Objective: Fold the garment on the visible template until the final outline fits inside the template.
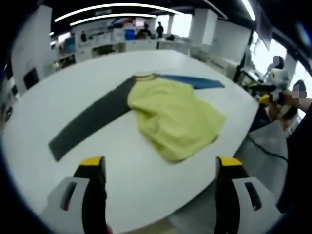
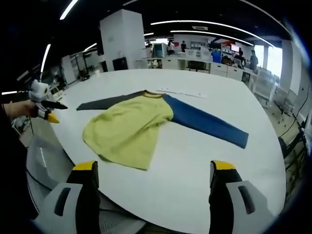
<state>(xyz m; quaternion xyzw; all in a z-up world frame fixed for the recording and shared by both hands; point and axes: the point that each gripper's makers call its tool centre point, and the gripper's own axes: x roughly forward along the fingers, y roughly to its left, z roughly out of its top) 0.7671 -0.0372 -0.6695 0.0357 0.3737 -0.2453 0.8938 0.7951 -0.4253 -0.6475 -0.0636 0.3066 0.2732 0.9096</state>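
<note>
A long-sleeved cloth garment with a yellow body, one dark grey sleeve and one blue sleeve [image 1: 170,117] is seen spread flat on the large white round bench [image 1: 146,170], in the middle of the left gripper view and left of centre in the right gripper view [image 2: 129,129]. In the left gripper view the dark grey sleeve [image 1: 90,124] runs down toward the lower left and the blue sleeve [image 1: 192,80] reaches to the upper right; in the right gripper view the blue sleeve [image 2: 207,124] stretches to the right. The body is rumpled along its lower hem, with soft folds showing. A thin white strip [image 2: 183,92] is noted on the bench just beyond the collar in the right gripper view; whether it belongs to the template cannot be told, and no template outline can be made out. The left tongs [image 1: 161,168] and the right tongs [image 2: 153,170] are both held wide apart with nothing between them, low in their views and short of the cloth. The garment is judged light, limp and likely to slide and bunch on the smooth bench, so it will not keep a shape when lifted. Hold is best taken at a sleeve cuff or a hem corner, pinching a single layer at the edge, so that the sleeve can be laid across the yellow body without the rest being dragged.
</note>
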